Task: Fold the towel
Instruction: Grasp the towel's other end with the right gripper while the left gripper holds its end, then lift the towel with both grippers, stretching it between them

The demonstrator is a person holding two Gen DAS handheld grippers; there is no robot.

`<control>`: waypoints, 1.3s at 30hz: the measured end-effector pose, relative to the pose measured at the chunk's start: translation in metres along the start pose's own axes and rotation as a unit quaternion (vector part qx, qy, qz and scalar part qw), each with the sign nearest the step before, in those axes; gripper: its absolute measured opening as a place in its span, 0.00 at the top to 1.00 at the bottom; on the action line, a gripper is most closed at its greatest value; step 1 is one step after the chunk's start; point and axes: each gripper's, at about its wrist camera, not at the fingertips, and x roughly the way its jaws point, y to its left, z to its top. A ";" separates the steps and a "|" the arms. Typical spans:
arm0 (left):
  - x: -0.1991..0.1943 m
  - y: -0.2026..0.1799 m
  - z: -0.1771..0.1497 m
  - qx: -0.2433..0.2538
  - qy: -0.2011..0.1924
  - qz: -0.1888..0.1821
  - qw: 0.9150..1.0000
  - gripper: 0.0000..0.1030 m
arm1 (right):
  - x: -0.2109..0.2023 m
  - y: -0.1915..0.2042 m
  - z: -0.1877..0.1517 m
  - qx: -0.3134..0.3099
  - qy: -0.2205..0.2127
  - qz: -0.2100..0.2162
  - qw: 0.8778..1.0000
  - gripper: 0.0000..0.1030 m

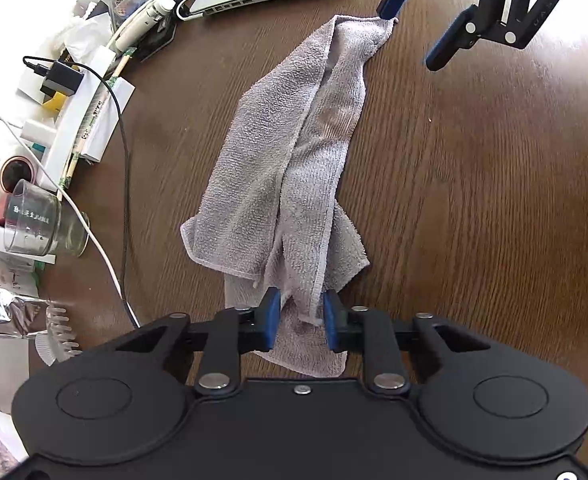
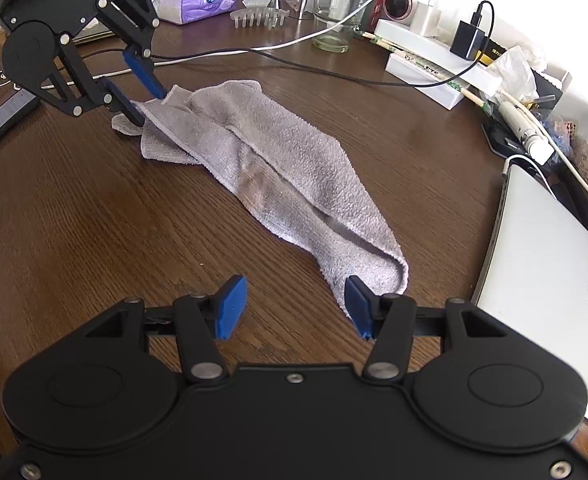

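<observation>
A grey towel (image 1: 289, 168) lies crumpled in a long strip on the brown wooden table (image 1: 474, 200). My left gripper (image 1: 300, 316) straddles the towel's near end with its blue pads apart, a fold of cloth between them. It also shows in the right wrist view (image 2: 145, 92), at the towel's (image 2: 277, 168) far end. My right gripper (image 2: 291, 308) is open wide, its right pad touching the towel's other end. It shows in the left wrist view (image 1: 414, 28), one finger at the towel's corner.
A closed silver laptop (image 2: 546, 292) lies at the right edge. Cables (image 2: 294, 64), a glass (image 2: 334, 16), a black charger (image 2: 468, 40), white boxes (image 2: 426, 68), a tissue pack (image 2: 197, 0) and a comb (image 2: 259, 18) crowd the far side.
</observation>
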 end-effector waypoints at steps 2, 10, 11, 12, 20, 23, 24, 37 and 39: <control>0.000 -0.001 0.000 0.001 0.001 0.000 1.000 0.92 | 0.000 0.000 0.000 0.001 0.000 0.000 1.000 0.42; -0.006 0.001 0.004 -0.028 -0.007 0.005 1.000 0.99 | -0.001 0.000 -0.002 0.004 0.001 -0.001 1.000 0.41; -0.008 0.002 0.005 -0.031 -0.010 0.009 0.999 0.99 | -0.001 0.000 -0.003 0.004 0.001 -0.001 1.000 0.41; -0.010 0.002 0.005 -0.033 -0.014 0.014 0.999 0.99 | -0.001 0.000 -0.003 0.004 0.001 -0.001 1.000 0.41; -0.053 0.015 0.021 -0.044 -0.052 0.020 0.997 0.99 | -0.008 0.001 -0.002 -0.011 -0.032 -0.018 0.999 0.29; -0.076 0.023 0.029 -0.045 -0.065 0.012 0.997 0.99 | -0.009 0.005 -0.001 -0.022 -0.043 -0.020 0.999 0.29; -0.083 0.025 0.032 -0.043 -0.069 0.008 0.997 0.99 | -0.009 0.006 0.000 -0.026 -0.047 -0.021 0.998 0.29; -0.154 0.050 0.061 -0.019 -0.077 0.015 0.997 0.99 | -0.006 0.048 0.023 -0.034 -0.077 -0.037 0.996 0.29; -0.157 0.049 0.064 -0.012 -0.073 0.016 0.997 0.99 | -0.005 0.059 0.028 -0.029 -0.080 -0.040 0.996 0.29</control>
